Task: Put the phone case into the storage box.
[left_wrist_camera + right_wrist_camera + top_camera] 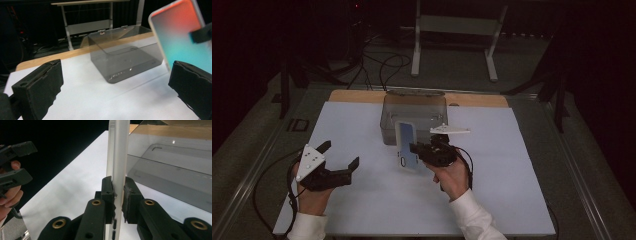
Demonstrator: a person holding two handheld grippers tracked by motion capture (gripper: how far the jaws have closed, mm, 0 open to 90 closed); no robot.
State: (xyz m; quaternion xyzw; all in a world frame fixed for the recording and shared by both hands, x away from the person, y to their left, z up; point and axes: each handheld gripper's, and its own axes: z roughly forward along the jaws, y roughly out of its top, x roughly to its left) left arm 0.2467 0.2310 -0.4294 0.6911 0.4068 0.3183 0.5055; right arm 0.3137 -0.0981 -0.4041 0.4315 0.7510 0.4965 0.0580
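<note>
Currently the right tool (418, 149) clamps a phone case (406, 145) upright; the left tool (340, 155) gapes wide, empty, near the clear box (414, 107).

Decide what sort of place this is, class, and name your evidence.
Probably a lab recording bench: a white sheet over the table, cables on the dark floor, and a person's hand-held left gripper.

In the right gripper view, the phone case (117, 157) ran off the top and bottom edges. In the left gripper view, its right side was cut off at the upper right, and a black jaw covered its lower corner.
</note>
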